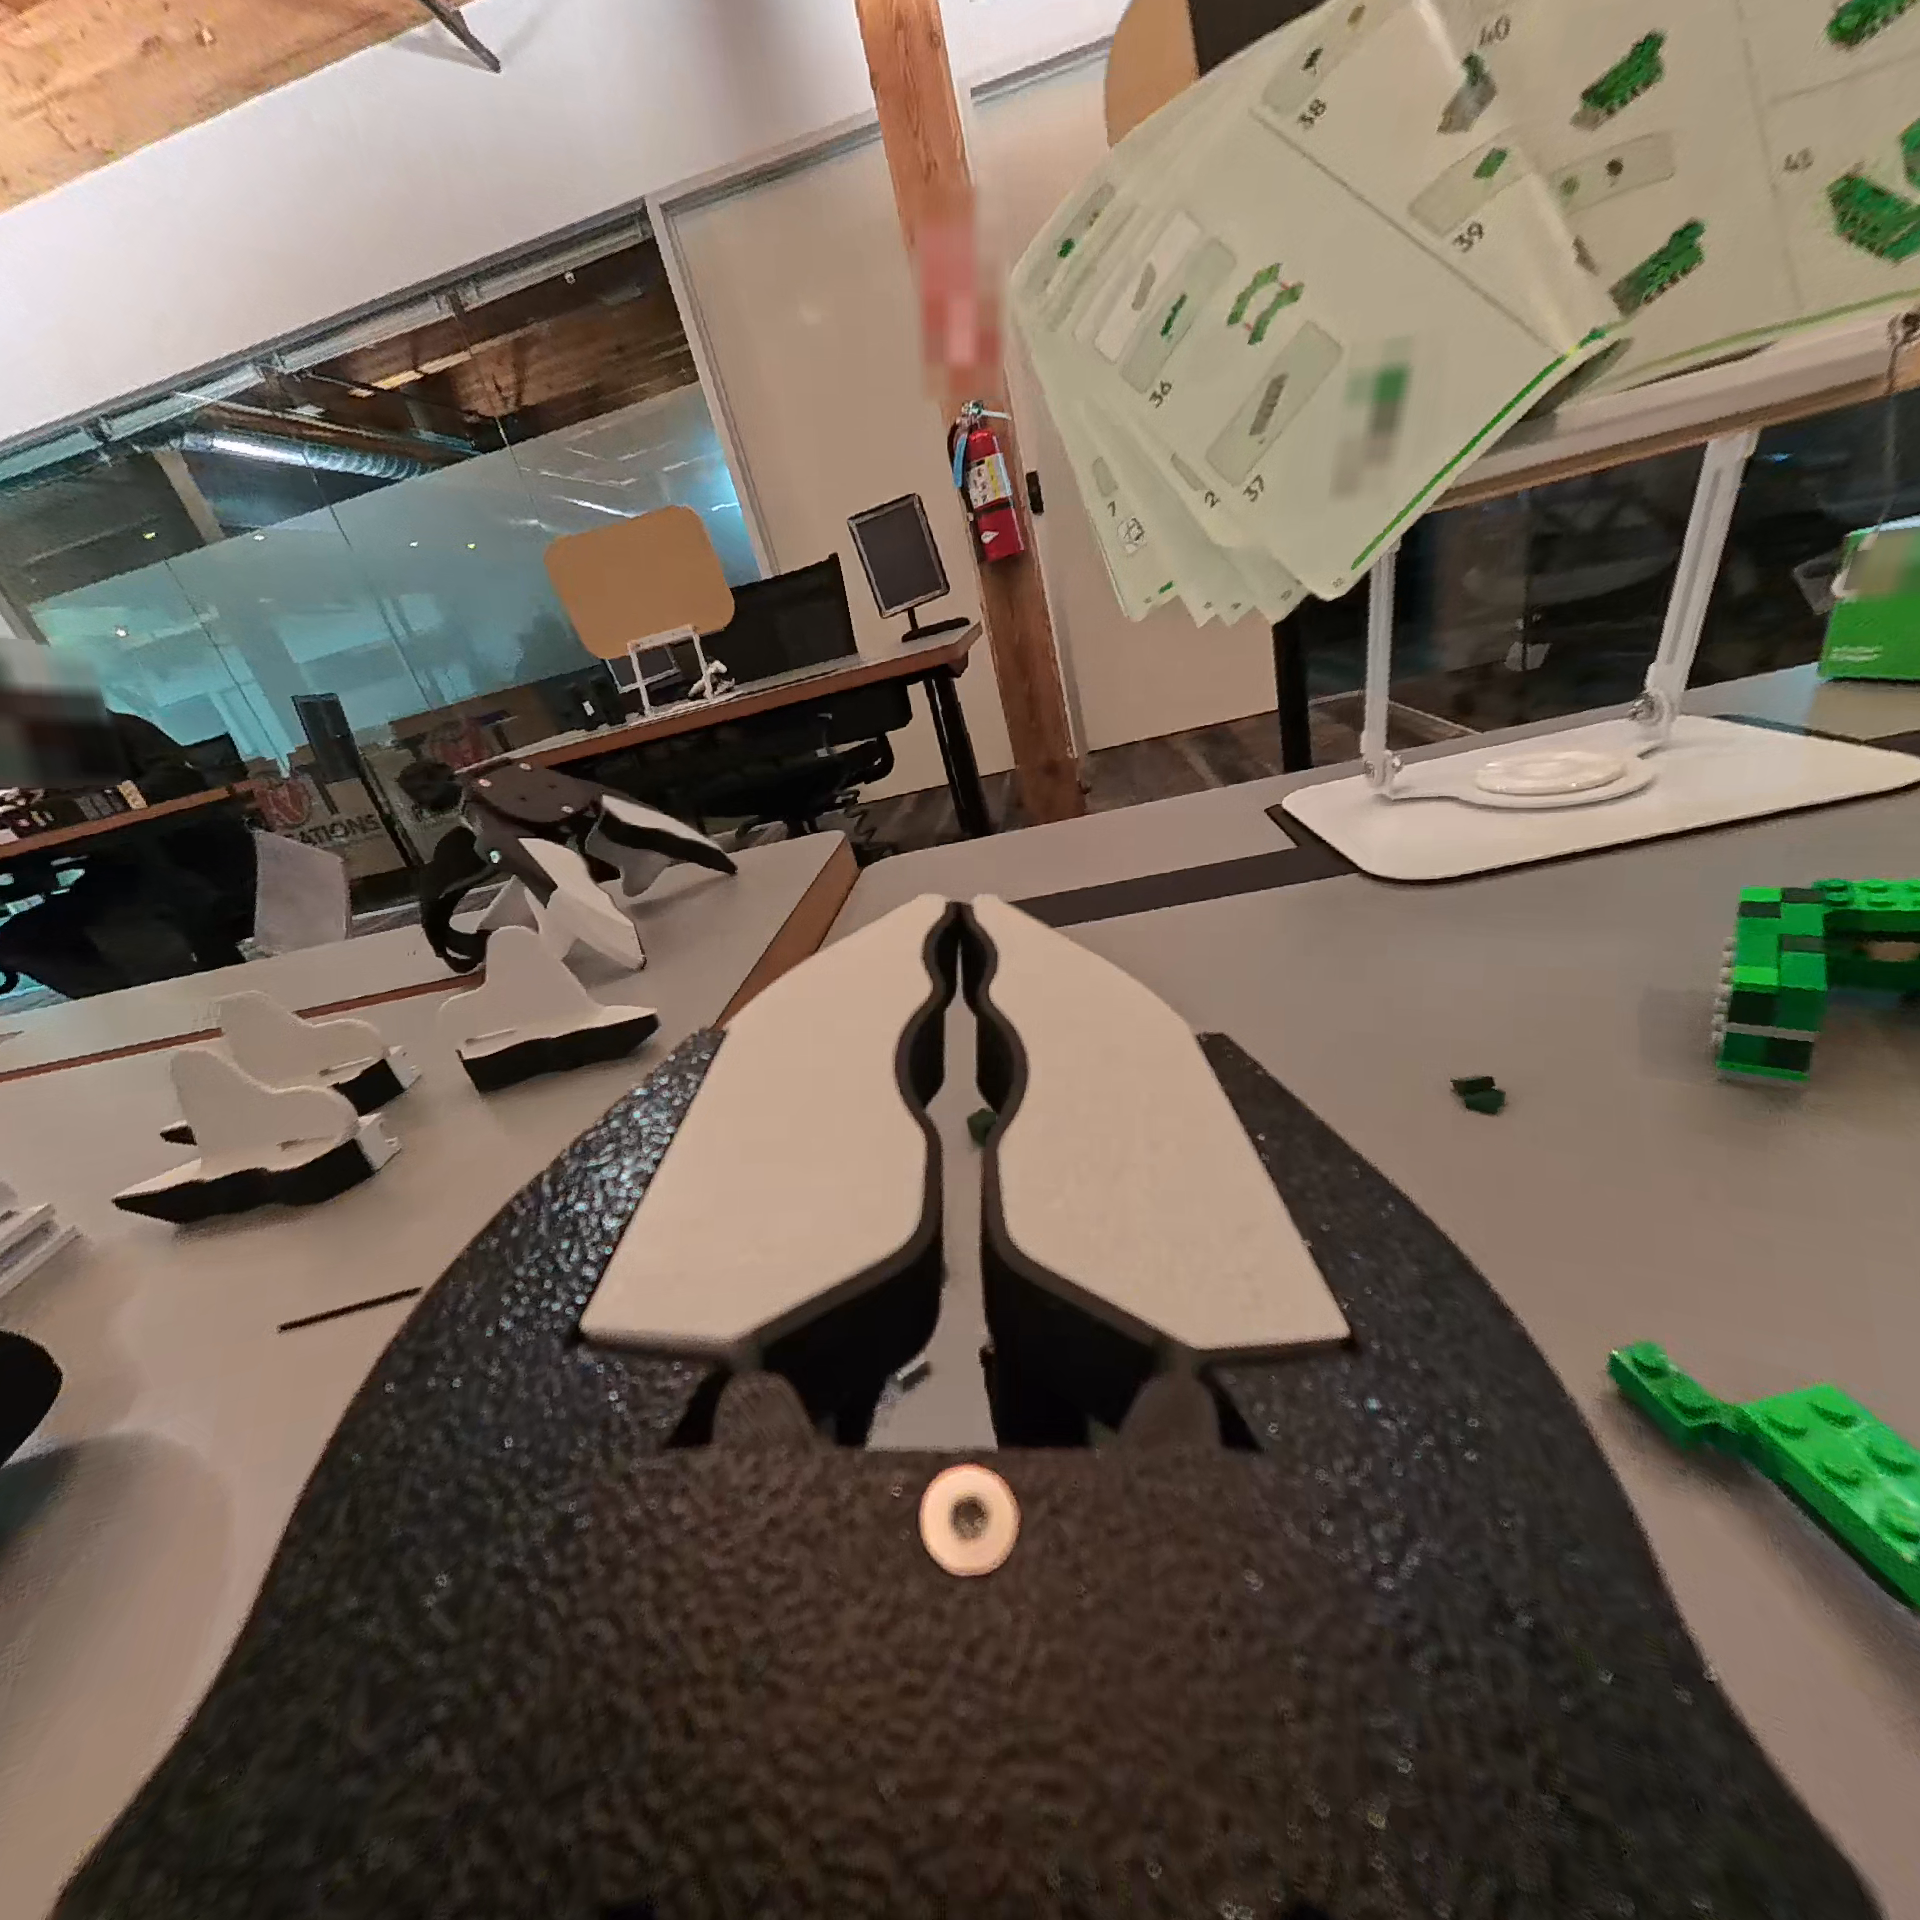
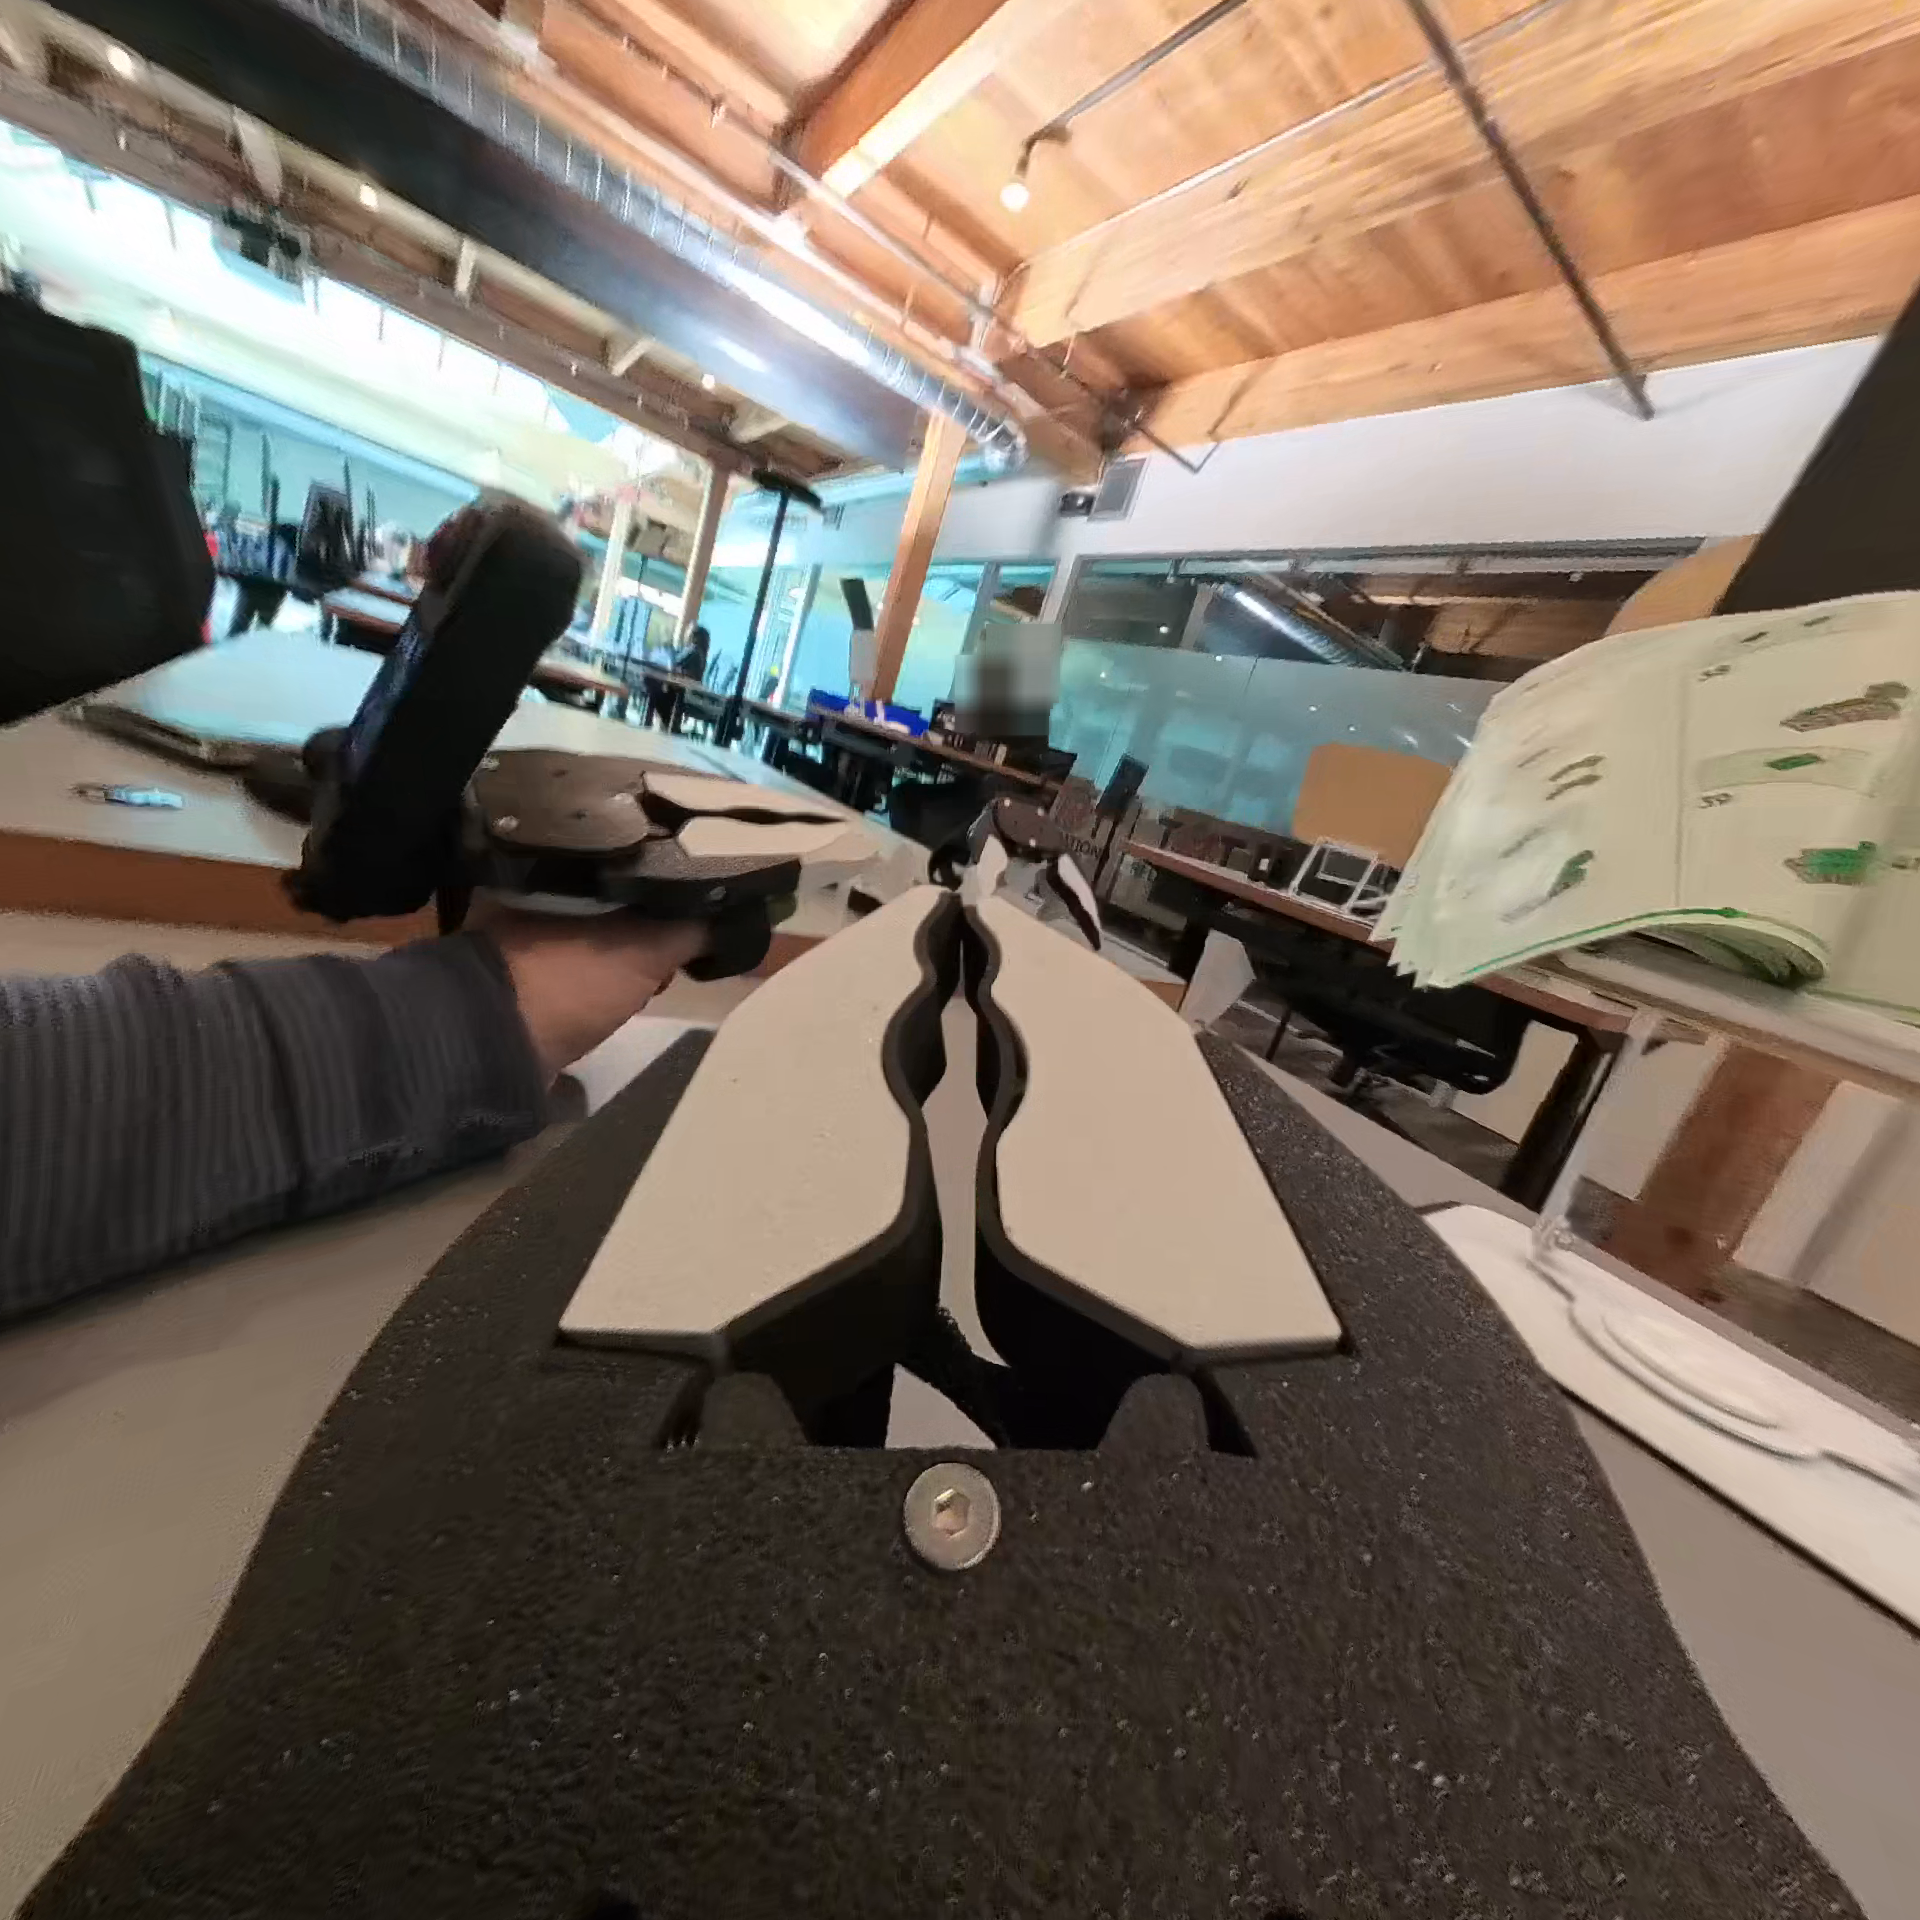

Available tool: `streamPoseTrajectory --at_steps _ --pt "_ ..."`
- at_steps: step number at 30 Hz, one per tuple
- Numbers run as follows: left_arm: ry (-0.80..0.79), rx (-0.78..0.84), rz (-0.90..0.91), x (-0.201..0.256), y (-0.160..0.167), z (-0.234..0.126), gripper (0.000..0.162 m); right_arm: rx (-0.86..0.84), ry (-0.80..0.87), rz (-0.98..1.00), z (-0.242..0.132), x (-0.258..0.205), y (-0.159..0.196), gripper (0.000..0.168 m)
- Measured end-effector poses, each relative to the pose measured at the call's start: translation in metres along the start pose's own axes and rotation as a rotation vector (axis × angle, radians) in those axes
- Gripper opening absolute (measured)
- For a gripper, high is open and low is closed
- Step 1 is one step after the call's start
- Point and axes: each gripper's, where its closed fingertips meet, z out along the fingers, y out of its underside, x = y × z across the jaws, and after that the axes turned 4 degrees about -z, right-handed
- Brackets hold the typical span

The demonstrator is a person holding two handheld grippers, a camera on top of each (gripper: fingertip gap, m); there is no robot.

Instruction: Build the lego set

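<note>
My left gripper is shut, with its tips touching, low over the grey table. A small dark green bit shows through the gap between the fingers; I cannot tell if it is pinched or lies on the table below. A green lego build stands to the right, with a small dark green piece and a flat green plate assembly nearer. My right gripper is shut and empty, raised and pointing across the room. The left gripper shows there, held in a hand.
The open instruction booklet rests on a white stand at the back right; it also shows in the right wrist view. Spare white gripper fingers lie at the left, and another gripper sits behind them. A green box is far right. There is about 20 cm between the tips of the two grippers. Between my right fingertips and the green lego build there is roughly 15 cm. My left tips are roughly 15 cm from the small dark green piece.
</note>
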Motion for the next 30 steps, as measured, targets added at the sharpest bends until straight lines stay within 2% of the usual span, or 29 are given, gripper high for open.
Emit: streamPoseTrajectory --at_steps 5,7,10,14,18,21,27,30 --pt "-0.099 0.003 -0.026 -0.031 0.000 -0.008 0.000 -0.020 0.048 0.102 -0.001 0.015 0.008 0.000" --pt "-0.154 -0.065 0.047 -0.040 0.010 -0.007 0.008 -0.021 0.040 0.106 -0.001 0.014 0.009 0.000" --pt "-0.155 -0.146 0.047 -0.040 0.023 -0.002 0.009 -0.027 0.025 0.097 0.000 0.010 0.010 0.000" --pt "-0.035 -0.153 0.039 -0.019 0.022 0.001 0.009 -0.030 0.002 0.093 0.004 0.005 0.011 0.000" --pt "0.240 -0.376 0.014 0.025 0.044 0.010 0.015 -0.034 -0.008 0.092 0.007 0.004 0.014 0.000" --pt "0.347 -0.518 0.027 0.037 0.055 0.034 0.015 -0.034 -0.009 0.091 0.008 0.004 0.015 0.000" --pt "0.506 -0.962 0.080 0.041 0.087 0.070 0.009 -0.042 -0.003 0.114 0.009 0.007 0.018 0.000" --pt "0.577 -1.031 0.026 0.053 0.093 0.079 0.012 -0.053 -0.003 0.108 0.011 0.008 0.021 0.000"
